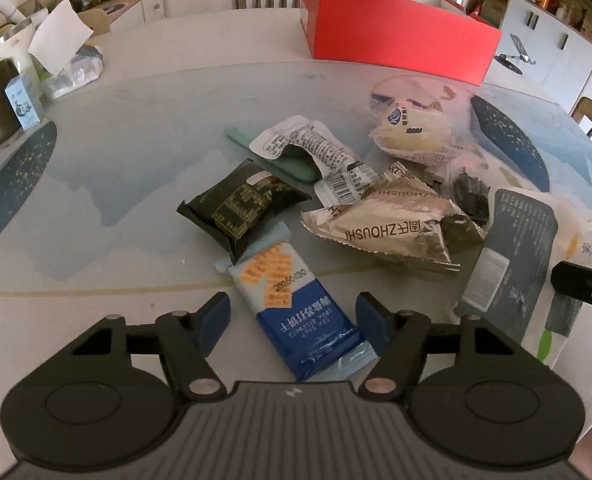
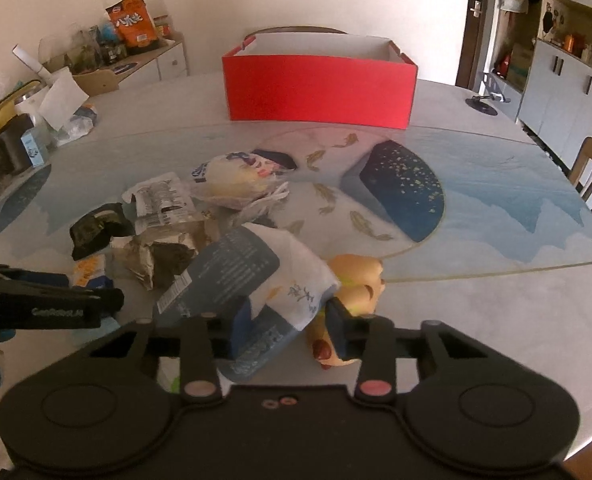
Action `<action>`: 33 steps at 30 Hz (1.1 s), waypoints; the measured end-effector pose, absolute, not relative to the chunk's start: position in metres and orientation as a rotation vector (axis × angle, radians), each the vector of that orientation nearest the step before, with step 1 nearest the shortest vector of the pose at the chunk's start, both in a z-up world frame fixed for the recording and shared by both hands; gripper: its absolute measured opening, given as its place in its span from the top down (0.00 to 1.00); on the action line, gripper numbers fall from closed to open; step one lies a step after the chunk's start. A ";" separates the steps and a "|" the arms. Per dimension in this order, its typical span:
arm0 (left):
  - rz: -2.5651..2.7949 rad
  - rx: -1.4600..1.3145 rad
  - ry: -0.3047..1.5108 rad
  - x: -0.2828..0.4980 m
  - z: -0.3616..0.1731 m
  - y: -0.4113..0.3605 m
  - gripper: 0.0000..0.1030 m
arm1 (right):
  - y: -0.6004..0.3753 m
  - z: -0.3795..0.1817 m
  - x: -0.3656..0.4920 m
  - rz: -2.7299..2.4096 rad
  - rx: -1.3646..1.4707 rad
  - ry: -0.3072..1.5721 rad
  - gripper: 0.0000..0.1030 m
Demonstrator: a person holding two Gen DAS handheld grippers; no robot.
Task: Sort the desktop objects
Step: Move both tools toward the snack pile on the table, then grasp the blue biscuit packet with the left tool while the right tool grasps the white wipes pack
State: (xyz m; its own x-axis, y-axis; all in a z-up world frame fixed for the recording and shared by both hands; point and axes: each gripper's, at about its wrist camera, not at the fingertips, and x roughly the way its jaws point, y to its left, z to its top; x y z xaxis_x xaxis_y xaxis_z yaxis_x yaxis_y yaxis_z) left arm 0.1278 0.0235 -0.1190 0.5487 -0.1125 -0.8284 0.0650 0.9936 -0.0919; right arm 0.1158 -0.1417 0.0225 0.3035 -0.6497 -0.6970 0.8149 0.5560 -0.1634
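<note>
Left gripper: level, low, fingers spread either side of the blue-and-white rectangular biscuit packet. Right gripper: fingers pinching the large white-and-grey-blue snack bag, its near end hidden.

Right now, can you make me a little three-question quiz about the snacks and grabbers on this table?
1. True or false: the left gripper is clamped shut on the blue cracker packet.
2. What colour is the box at the far side of the table?
3. Which gripper has the big grey-and-white bag between its fingers: A left, B right?

Key: 1 false, its jaws are open around it; 2 red; 3 B.
</note>
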 end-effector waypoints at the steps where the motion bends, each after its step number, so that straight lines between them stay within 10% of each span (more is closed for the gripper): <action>1: -0.109 -0.052 0.982 0.128 -0.119 0.023 0.37 | -0.142 0.022 0.116 -0.978 0.242 0.798 0.67; 10: -0.161 -0.053 0.971 0.128 -0.117 0.023 0.59 | -0.142 0.028 0.111 -0.997 0.252 0.761 0.86; 33: -0.290 -0.078 0.913 0.121 -0.092 0.027 0.68 | -0.141 0.060 0.108 -1.093 0.244 0.647 0.92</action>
